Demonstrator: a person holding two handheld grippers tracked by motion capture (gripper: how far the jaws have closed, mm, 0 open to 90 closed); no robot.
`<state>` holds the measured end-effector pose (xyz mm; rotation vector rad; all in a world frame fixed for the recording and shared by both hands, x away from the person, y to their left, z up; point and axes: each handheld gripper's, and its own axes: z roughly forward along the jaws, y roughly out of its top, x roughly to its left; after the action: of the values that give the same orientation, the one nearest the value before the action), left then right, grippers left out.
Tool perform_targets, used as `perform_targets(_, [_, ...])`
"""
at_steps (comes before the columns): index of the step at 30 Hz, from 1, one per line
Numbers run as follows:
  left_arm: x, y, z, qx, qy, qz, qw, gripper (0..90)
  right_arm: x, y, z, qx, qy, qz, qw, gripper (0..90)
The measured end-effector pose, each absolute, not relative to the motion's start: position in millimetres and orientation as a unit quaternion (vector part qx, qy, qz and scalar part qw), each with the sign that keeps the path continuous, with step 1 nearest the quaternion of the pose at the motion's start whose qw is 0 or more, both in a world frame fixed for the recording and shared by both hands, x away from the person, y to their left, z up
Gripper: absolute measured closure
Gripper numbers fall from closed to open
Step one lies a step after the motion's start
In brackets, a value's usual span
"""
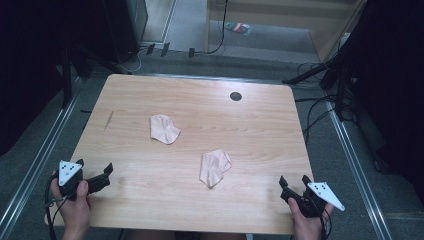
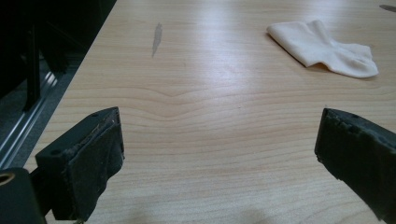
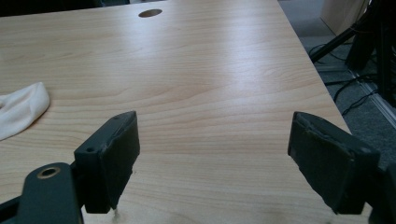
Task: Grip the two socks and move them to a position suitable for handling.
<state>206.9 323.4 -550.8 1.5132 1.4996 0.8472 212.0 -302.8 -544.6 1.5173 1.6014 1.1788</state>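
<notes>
Two pale pink socks lie flat on the wooden table [image 1: 150, 200]. One sock [image 1: 163, 128] rests left of centre, and the left gripper view shows it as a cream shape [image 2: 324, 49] far ahead to the right. The other sock [image 1: 214, 167] lies nearer the front, right of centre; its toe end [image 3: 21, 109] peeks in at the left edge of the right gripper view. My left gripper [image 1: 95, 169] is at the front left corner, jaws wide apart and empty. My right gripper [image 1: 295, 181] is at the front right corner, open and empty too.
A round cable hole [image 1: 235, 96] sits near the table's far edge. A dark streak [image 1: 108, 120] marks the wood at the left. Metal rails [image 1: 35, 165], stands and cables [image 1: 315, 115] run along the floor on both sides. A small colourful packet [image 1: 238, 27] lies on the floor beyond.
</notes>
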Motion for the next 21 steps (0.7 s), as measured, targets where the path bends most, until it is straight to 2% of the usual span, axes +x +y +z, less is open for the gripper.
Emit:
perform_targets(8, [206,325,-551,0.596,0.599,0.335,0.417,1.6,213,-295,-539,0.583,0.602,0.45,0.309,19.4])
perform_targets(21, [206,325,-551,0.597,0.595,0.336,0.42,1.6,217,-233,-513,0.547,0.627,0.475,0.285,21.4])
